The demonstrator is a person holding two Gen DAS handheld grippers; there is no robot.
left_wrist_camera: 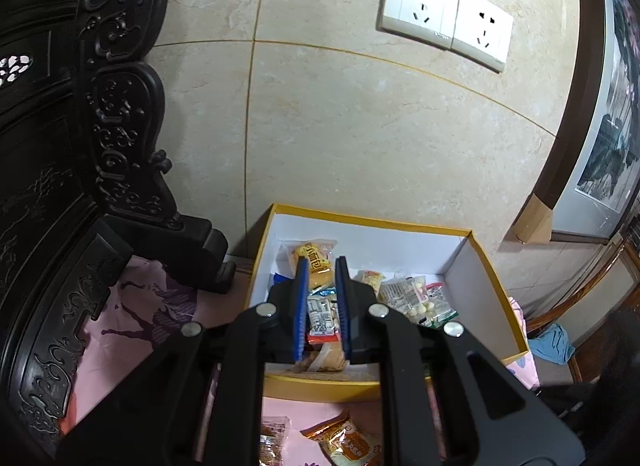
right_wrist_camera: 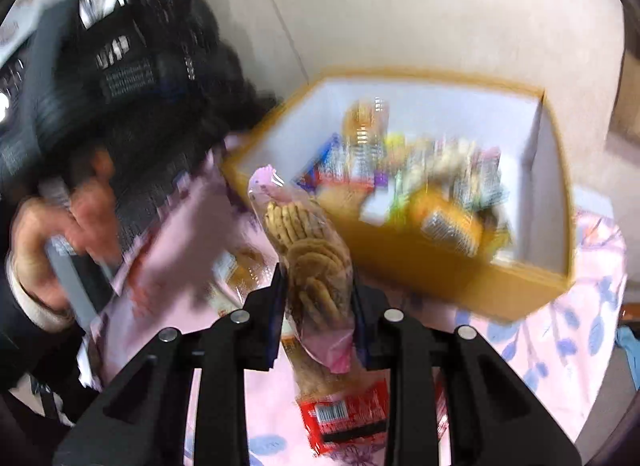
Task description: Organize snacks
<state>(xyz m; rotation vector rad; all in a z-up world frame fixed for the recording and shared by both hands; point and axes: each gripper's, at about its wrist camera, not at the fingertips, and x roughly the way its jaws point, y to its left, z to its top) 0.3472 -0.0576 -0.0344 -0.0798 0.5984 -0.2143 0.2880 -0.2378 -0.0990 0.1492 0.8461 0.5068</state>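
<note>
Pink floral cloth (right_wrist_camera: 560, 306): my right claw (right_wrist_camera: 318, 286) grips a clear cookie packet (right_wrist_camera: 316, 266) beside the yellow cardboard box (right_wrist_camera: 400, 250); my left claw (left_wrist_camera: 322, 266) is closed, empty, over it.

My surface: pink floral-print cloth (right_wrist_camera: 560, 338) – on it the yellow cardboard box (left_wrist_camera: 320, 388), loose orange snack packets (left_wrist_camera: 344, 442).

Both hand-held grippers (left_wrist_camera: 323, 266) (right_wrist_camera: 316, 286) closed
</note>
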